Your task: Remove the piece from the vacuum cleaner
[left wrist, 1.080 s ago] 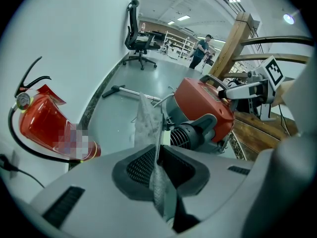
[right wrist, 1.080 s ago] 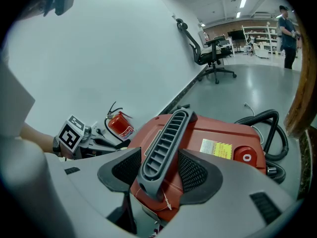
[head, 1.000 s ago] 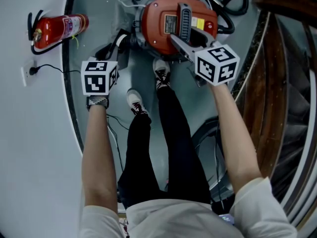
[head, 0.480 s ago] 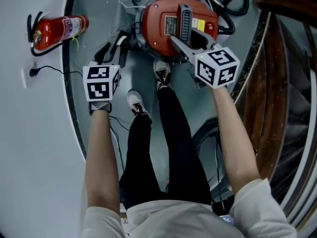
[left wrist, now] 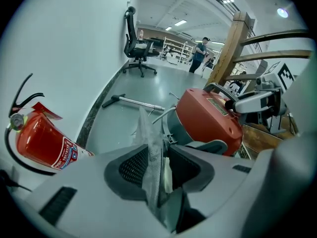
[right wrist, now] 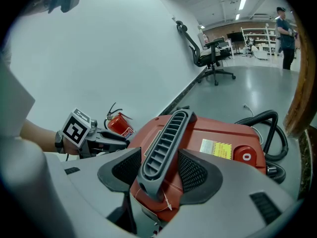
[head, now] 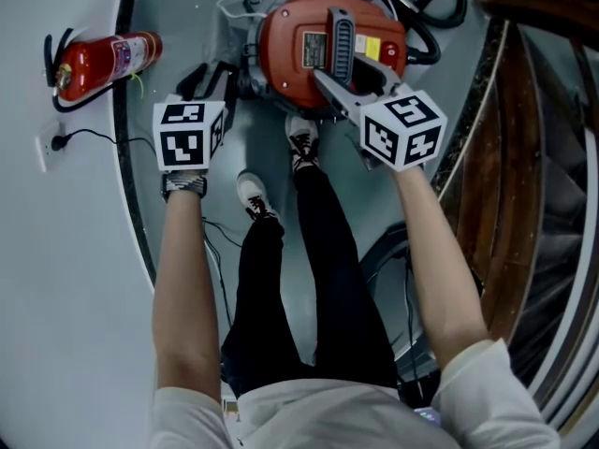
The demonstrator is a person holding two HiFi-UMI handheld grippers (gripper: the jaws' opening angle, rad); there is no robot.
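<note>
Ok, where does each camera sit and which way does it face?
Head view: on the head, steeply down at the vacuum cleaner; arms, legs show.
Left gripper view: on left tongs, toward it; its jaws have just been opening, a grey piece between.
Right gripper view: on right tongs, shut on the handle.
All share the vacuum cleaner, fire extinguisher.

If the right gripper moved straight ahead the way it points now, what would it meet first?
The right gripper clasps the vacuum's grey handle; pushed on, it would probably press the red body beneath.

Probably an open-plan office or lab, office chair [left wrist: 136, 46], distant shelving [left wrist: 177, 47], ceiling strip lights [left wrist: 180, 22]
</note>
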